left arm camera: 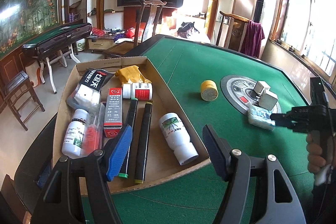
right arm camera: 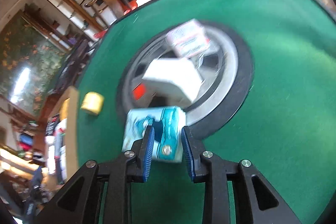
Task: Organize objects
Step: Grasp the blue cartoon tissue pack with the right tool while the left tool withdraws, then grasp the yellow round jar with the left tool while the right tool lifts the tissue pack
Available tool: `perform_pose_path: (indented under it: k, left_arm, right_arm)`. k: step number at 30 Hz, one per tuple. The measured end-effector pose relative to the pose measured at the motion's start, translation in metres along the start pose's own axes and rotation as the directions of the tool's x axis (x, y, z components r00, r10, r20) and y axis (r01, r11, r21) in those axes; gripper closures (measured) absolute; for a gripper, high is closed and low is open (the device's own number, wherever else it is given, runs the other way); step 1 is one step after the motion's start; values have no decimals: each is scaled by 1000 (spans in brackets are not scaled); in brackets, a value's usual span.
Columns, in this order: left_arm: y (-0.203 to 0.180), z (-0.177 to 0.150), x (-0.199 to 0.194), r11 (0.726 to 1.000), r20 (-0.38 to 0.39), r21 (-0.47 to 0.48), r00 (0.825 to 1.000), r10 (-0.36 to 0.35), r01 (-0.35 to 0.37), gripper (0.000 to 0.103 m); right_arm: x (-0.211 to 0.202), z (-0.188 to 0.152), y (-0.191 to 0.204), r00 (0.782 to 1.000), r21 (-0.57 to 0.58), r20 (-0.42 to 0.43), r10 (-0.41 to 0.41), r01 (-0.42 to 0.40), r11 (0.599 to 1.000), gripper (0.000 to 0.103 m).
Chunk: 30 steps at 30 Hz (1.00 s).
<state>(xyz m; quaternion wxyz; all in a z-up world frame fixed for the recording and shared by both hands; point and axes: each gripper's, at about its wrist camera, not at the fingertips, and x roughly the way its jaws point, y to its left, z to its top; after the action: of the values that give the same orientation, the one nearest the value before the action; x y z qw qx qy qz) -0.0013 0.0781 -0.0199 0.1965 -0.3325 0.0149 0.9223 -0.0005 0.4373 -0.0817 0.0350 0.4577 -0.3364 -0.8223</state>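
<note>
Green table (left arm camera: 210, 60): felt top with a round metal hub (left arm camera: 231, 85) set into its middle; the hub's raised rim could snag anything dragged across it.
Cardboard box (left arm camera: 69, 96): open tray at the table's left edge, already crowded with 3 white bottles, 2 markers, a glue carton and pouches (little bare floor left, so a late arrival may land on top and roll).
Left gripper (left arm camera: 168, 146): jaws spread wide and empty above the box's near corner, holding nothing; a careless dip could knock the white bottle (left arm camera: 178, 138) lying just below it.
Right gripper (right arm camera: 168, 148): jaws parted to either side of the tissue pack, blue pads not visibly pressing it; no grip is made yet, and blur in the right wrist view hides the exact gap.
2 white cartons (right arm camera: 174, 81): stacked loosely on the hub just beyond the pack, leaning; a push forward would likely shove the pack into them and topple the pair.
Tissue pack (right arm camera: 155, 133): soft blue-and-white packet lying on the felt against the hub's rim, between the right jaws; it sits skewed, so closing may catch only a corner and let it slip.
Yellow tin (left arm camera: 209, 90): alone on the felt between box and hub, in the likely carry path.
</note>
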Motion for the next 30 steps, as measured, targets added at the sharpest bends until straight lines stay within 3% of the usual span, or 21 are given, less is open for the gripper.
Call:
perform_pose_path:
  k: [2, 4, 6, 9, 11, 18, 24, 28, 30]
  left_arm:
    - [4, 1, -1, 1000, 6, -6, 1000, 3, -3, 34]
    - [7, 3, -1, 1000, 5, -17, 1000, 4, -4, 34]
    - [9, 3, 1, 1000, 0, -28, 1000, 0, 0, 34]
    - [10, 1, 5, 999, -15, -40, 1000, -21, 20, 34]
    - [9, -1, 8, 999, -27, -44, 999, -30, 29, 34]
    - [12, 1, 3, 999, -16, -40, 1000, -23, 23, 34]
    - [10, 2, 9, 999, -29, -41, 999, -23, 21, 34]
    - [5, 2, 10, 999, -31, -24, 999, -26, 25, 34]
    - [2, 1, 9, 1000, -27, -12, 999, -25, 24, 34]
  right_arm:
    - [5, -16, 15, 986, -6, -111, 122, -124, 992, 59]
    - [1, -27, 35, 993, -115, -101, 62, -73, 991, 57]
    - [-8, -25, 47, 1000, -213, -11, -6, 3, 977, 53]
    - [-13, -13, 58, 991, -317, 91, -99, 123, 940, 47]
    - [-4, -8, 62, 988, -401, 86, -131, 154, 903, 46]
    - [21, -7, 75, 985, -654, 53, -164, 158, 740, 46]
    - [40, -15, 83, 970, -762, 23, -244, 175, 624, 46]
    - [44, -12, 81, 956, -777, 50, -290, 219, 591, 46]
    - [38, -8, 80, 955, -766, 73, -287, 238, 597, 46]
